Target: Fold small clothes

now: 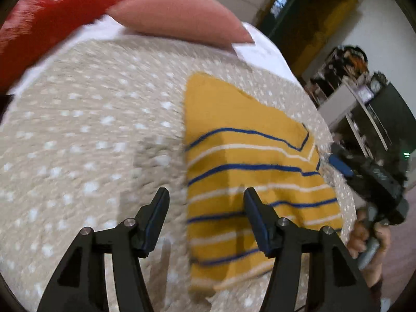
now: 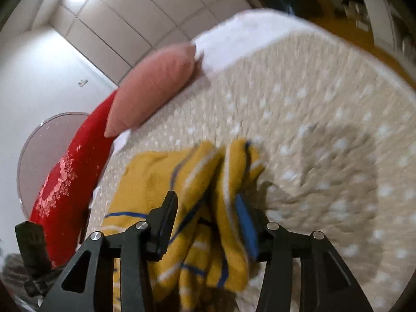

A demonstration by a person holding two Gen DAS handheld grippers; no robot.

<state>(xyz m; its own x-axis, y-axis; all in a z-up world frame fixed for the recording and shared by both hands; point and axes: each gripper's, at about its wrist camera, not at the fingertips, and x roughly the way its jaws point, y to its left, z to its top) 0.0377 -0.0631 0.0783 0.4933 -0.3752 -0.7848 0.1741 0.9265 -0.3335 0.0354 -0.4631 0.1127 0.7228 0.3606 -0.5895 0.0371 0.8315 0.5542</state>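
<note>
A small mustard-yellow garment (image 1: 249,171) with blue and white stripes lies on the beige dotted bedspread (image 1: 85,143). My left gripper (image 1: 205,200) is open and empty, just above the garment's left edge. In the right wrist view the same garment (image 2: 208,182) is bunched up in folds between the fingers of my right gripper (image 2: 205,205); the jaws stand apart around the cloth and I cannot tell if they pinch it. The right gripper (image 1: 338,165) also shows in the left wrist view at the garment's right edge.
A pink pillow (image 1: 182,13) and a red pillow (image 1: 52,18) lie at the head of the bed. A white sheet (image 2: 247,33) shows beyond the bedspread (image 2: 325,104). Shelves with clutter (image 1: 358,96) stand past the bed's right edge.
</note>
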